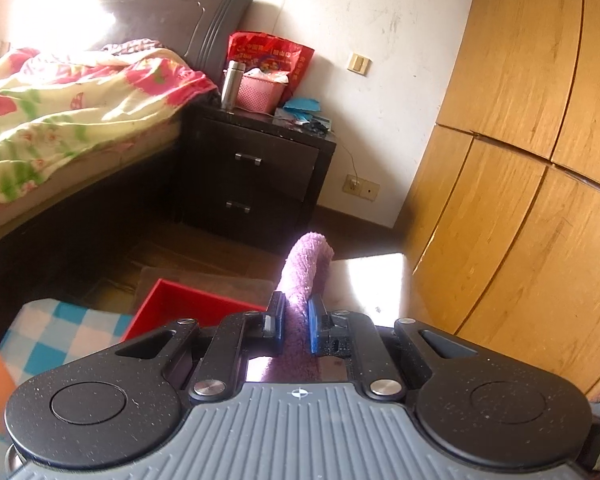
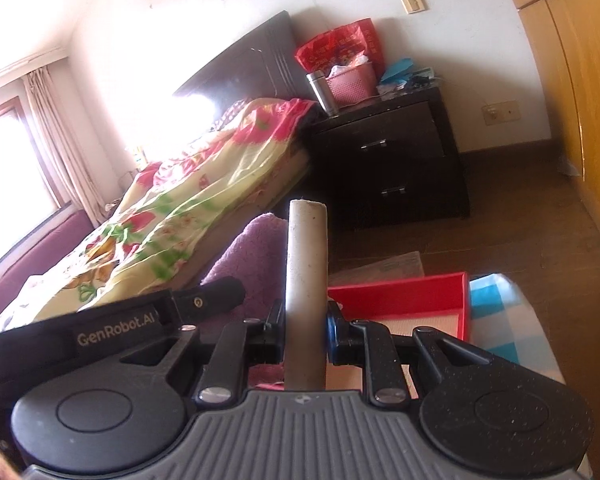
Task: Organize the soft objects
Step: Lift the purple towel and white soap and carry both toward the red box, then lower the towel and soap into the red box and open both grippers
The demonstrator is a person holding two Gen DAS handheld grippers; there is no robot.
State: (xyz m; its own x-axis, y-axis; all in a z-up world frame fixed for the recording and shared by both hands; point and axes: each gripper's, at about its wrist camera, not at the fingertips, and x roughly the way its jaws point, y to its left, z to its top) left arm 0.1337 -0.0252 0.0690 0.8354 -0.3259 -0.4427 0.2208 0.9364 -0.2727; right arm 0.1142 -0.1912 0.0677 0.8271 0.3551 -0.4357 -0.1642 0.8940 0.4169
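Note:
In the left wrist view my left gripper (image 1: 296, 314) is shut on a fold of a purple towel (image 1: 306, 268), which sticks up and forward between the blue pads. In the right wrist view my right gripper (image 2: 305, 320) is shut on a pale grey-white strip of cloth (image 2: 306, 256) that stands upright between the fingers. The purple towel (image 2: 252, 256) bulges just left of that strip. A red open box (image 1: 180, 304) (image 2: 400, 300) lies below and ahead, on a blue-and-white checked cloth (image 1: 60, 332) (image 2: 500, 304). Whether the strip belongs to the purple towel is hidden.
A bed with a floral quilt (image 1: 60, 112) (image 2: 172, 208) is on the left. A dark nightstand (image 1: 256, 172) (image 2: 392, 160) holds a pink basket (image 1: 258, 92), a steel flask (image 1: 232, 84) and a red bag. A wooden wardrobe (image 1: 520, 160) fills the right.

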